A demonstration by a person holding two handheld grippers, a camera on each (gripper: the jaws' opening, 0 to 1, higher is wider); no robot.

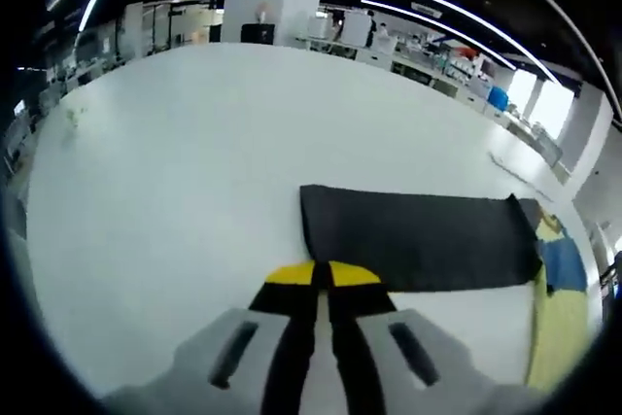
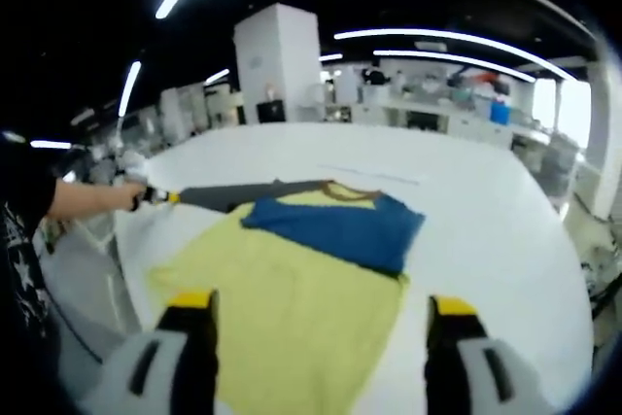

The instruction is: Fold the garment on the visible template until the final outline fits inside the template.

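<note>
Left gripper view, L to R: 1 white table [image 1: 175, 162], big, rounded edge, workshop benches behind it. My left hand-held gripper [image 1: 322, 274] rises from bottom centre, 2 jaws w/ yellow tips pressed together, clenched; can't tell if any cloth is caught between them. Tips sit just at the near edge of 1 black template [image 1: 413, 237], a flat dark rectangle lying on the table. At the template's R end, 1 garment [image 1: 559, 308]: yellow body, blue patch, part of it overlapping the template's far-R corner, rest running down toward the frame edge.

Right gripper view, L to R: my sleeve and forearm at far L, hand reaching to the left hand-held gripper [image 2: 155, 196], seen small w/ yellow tip, touching the L end of the template [image 2: 228, 195]. Template shows as a thin dark strip, mostly behind the garment. Garment [image 2: 301, 323] lies spread flat on the table [image 2: 486, 211], centre frame: yellow T-shirt, neckline at the far end, w/ 1 blue panel across its upper part. Far end of the shirt overlaps the template; most of the yellow body lies off it, toward me. My right hand-held gripper [image 2: 324, 305] at bottom: 2 yellow-tipped jaws wide apart, released, nothing between them, over the near part of the shirt.
</note>
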